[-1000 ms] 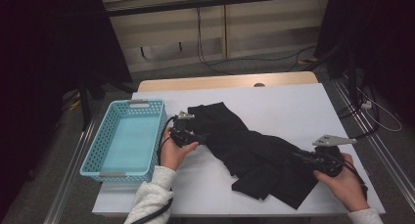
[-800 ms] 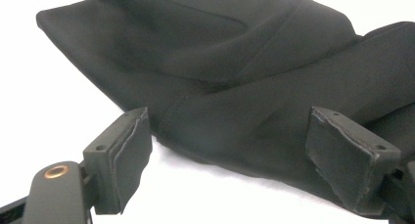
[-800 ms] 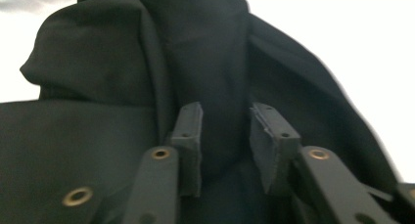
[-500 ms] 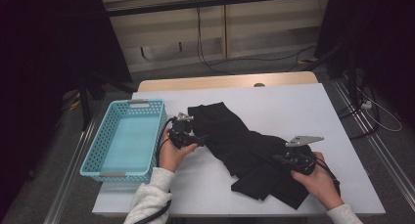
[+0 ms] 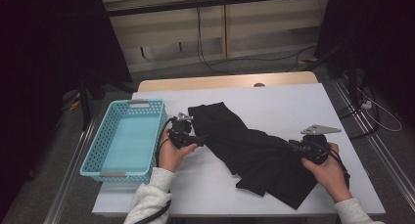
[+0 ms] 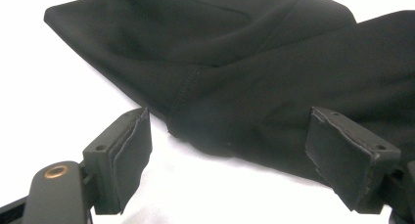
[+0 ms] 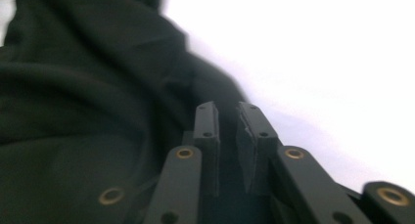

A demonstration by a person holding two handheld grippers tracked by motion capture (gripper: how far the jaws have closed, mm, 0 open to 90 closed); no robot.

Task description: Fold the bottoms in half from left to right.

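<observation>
Black garment: spread between jaws of left gripper, held wide apart; edge pinched by right gripper, jaws just reopened slightly.

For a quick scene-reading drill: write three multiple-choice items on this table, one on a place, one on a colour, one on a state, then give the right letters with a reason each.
1. Where does the basket stand relative to the black garment?
A. At the left end of the table, apart from it
B. On top of it
C. At the right end of the table

2. What colour is the basket?
A. Red
B. Light blue
C. Yellow

3. How do the jaws of the left gripper stand?
A. Wide apart over the garment's edge
B. Clamped together on the basket rim
C. Closed on a cable

Key: 1 A, the high view shows white tabletop between basket and cloth. 2 B, its mesh walls and floor are light blue. 3 A, the left gripper view shows both pads far apart with the cloth's hem between them, unpinched.
</observation>
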